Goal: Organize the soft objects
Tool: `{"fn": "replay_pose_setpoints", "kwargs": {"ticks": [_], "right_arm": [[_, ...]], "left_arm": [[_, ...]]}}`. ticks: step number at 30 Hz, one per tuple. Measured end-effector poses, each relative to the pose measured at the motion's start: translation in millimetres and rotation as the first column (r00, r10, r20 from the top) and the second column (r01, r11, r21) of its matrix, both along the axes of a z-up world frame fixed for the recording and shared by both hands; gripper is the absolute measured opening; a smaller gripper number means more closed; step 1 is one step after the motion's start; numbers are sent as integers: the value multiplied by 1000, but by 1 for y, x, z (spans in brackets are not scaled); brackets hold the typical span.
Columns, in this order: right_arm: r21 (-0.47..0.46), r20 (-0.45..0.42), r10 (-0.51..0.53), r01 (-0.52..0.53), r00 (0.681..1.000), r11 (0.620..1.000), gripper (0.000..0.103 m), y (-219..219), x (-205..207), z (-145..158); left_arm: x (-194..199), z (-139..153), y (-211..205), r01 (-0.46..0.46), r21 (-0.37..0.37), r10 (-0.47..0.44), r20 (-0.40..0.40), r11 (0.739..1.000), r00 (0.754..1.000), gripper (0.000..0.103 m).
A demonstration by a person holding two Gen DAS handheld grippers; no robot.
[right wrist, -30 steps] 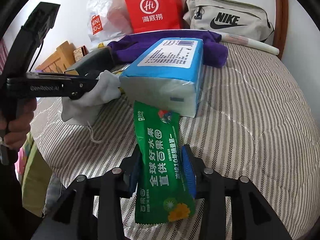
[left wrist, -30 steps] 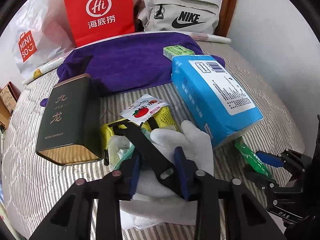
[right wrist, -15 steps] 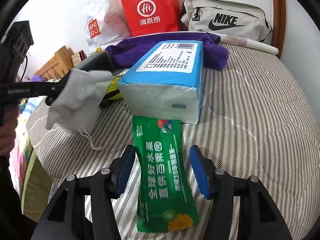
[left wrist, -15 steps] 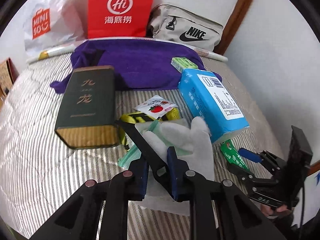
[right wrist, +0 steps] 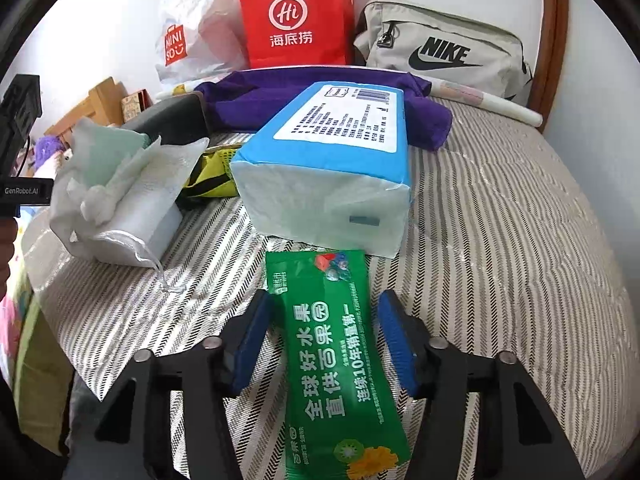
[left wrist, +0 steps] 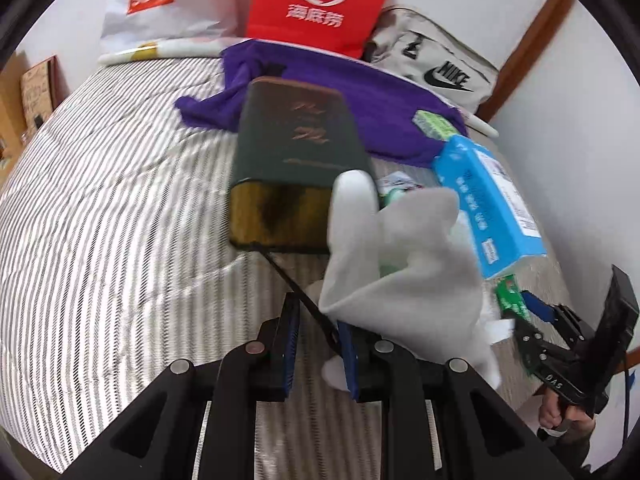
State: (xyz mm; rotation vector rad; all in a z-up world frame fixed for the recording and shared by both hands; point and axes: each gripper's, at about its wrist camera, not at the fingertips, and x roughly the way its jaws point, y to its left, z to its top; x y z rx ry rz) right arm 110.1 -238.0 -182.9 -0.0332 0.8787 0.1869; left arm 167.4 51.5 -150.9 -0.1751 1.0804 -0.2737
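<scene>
Lifted since before, white cloth bag [left wrist: 404, 280] hangs pinched in left gripper [left wrist: 318, 344]; right gripper [right wrist: 324, 340] fingers spread around green packet [right wrist: 340, 360].

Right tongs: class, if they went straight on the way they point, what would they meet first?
The right tongs are open astride the green packet; straight ahead, probably the blue tissue pack.

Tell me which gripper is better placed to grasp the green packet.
Right. The right gripper has its open fingers on both sides of the green packet; the left gripper is draped with white cloth.
</scene>
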Motion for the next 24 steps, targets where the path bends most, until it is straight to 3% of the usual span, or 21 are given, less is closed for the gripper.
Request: {"fn": "replay_pose_setpoints", "kwargs": {"ticks": [2,6,9,11,16,19,21,23,24], "right_arm": [[-5,-3,-2,2,1000,1000,48,0,0,0],[-8,-19,-22,22,1000,1000,44,1,1,1],[-26,-19,-19,18,1000,999,44,3,0,1],[-28,-26,-22,21,999,999,44,4,1,1],[-21,-49,-23,22,999,1000,45,3,1,1],[-26,-44,-25,24,999,999,46,5,2,1],[-24,-46,-27,26,999,999,46,5,2,1],[-24,-46,-26,25,999,999,46,4,1,1],[-22,-46,-24,23,999,999,46,4,0,1]], "left_arm": [[-1,0,4,0,-4,0,14,1000,1000,20],[-3,0,14,-11,79,9,35,997,999,17],[1,-5,22,-16,49,15,24,999,1000,16],[4,-11,22,-19,90,18,8,996,1000,16],[-2,-11,20,6,77,-7,4,997,1000,16],[-3,-11,13,9,94,-10,13,996,1000,25],[-2,-11,4,1,109,-4,25,994,1000,41],[-5,-12,-13,39,173,-47,46,984,998,53],[-7,-14,-22,49,235,-66,62,971,996,53]]}}
